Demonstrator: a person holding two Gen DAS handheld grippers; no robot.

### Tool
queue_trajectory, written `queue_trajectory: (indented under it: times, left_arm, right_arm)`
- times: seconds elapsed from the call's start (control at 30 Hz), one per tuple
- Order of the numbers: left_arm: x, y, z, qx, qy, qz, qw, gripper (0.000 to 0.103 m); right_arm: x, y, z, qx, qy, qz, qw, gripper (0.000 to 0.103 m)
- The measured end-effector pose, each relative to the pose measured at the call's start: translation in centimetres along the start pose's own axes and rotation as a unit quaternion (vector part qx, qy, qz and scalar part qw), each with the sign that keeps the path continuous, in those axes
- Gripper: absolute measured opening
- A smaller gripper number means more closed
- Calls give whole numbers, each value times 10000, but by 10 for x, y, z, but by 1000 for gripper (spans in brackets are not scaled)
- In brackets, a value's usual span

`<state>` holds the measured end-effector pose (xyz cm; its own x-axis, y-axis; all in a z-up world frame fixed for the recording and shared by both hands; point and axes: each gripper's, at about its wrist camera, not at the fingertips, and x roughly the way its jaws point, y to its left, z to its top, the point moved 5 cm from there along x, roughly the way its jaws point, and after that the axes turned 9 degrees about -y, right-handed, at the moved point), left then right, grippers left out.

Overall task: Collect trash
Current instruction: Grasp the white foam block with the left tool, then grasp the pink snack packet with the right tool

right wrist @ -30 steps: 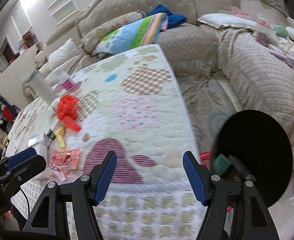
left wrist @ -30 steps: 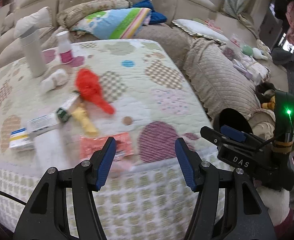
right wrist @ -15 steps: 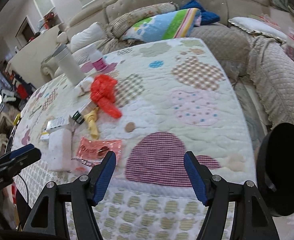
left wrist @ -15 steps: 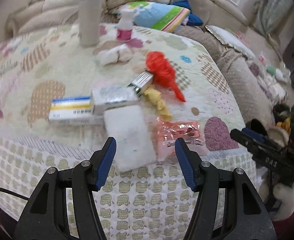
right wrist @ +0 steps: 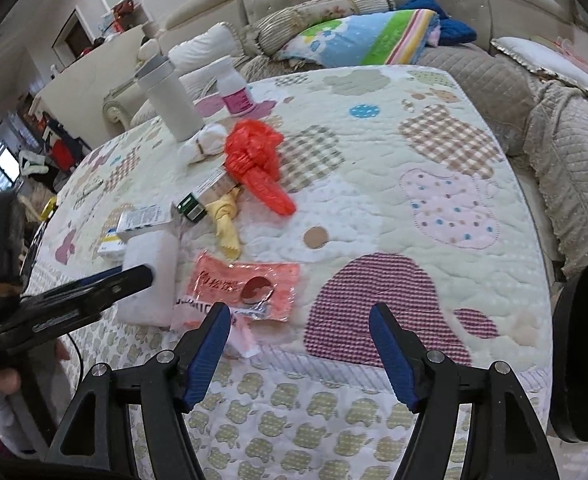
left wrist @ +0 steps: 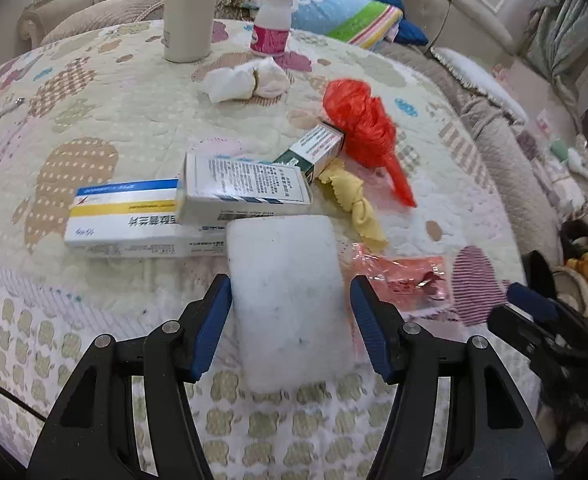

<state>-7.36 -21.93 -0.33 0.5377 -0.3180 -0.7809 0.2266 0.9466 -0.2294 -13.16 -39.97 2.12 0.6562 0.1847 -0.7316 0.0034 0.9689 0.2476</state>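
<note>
Your left gripper (left wrist: 290, 320) straddles the white foam block (left wrist: 288, 304) at the tabletop's (left wrist: 94, 92) near edge, released. Your right gripper (right wrist: 300, 344) is released too, pink wrapper (right wrist: 246, 288) at its 11 o'clock.

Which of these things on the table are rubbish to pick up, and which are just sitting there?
Rubbish, probably:
white foam block
pink wrapper
red plastic bag
yellow rag
crumpled tissue
three small boxes, maybe empty

Just sitting there, I think:
white flask
pill bottle
striped pillow
black bin, where rubbish likely goes
</note>
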Motion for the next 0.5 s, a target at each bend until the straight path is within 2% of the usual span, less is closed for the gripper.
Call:
queue_trajectory:
  times: [0.1, 0.27, 0.37, 0.5]
  left_arm:
    - [12, 2, -5, 40, 183, -5, 9998, 60]
    - [-3, 10, -3, -57, 108, -195, 9997, 56]
    - [-20, 13, -1, 51, 38, -258, 9996, 56]
    - [-36, 22, 1, 80, 53, -241, 9997, 56]
  right_arm:
    - [4, 6, -1, -53, 66, 83, 9999, 70]
    - [9, 21, -2, -299, 182, 376, 9987, 74]
    - [18, 34, -2, -588, 306, 557, 9962, 75]
    - [37, 54, -1, -1264, 501, 671, 9884, 76]
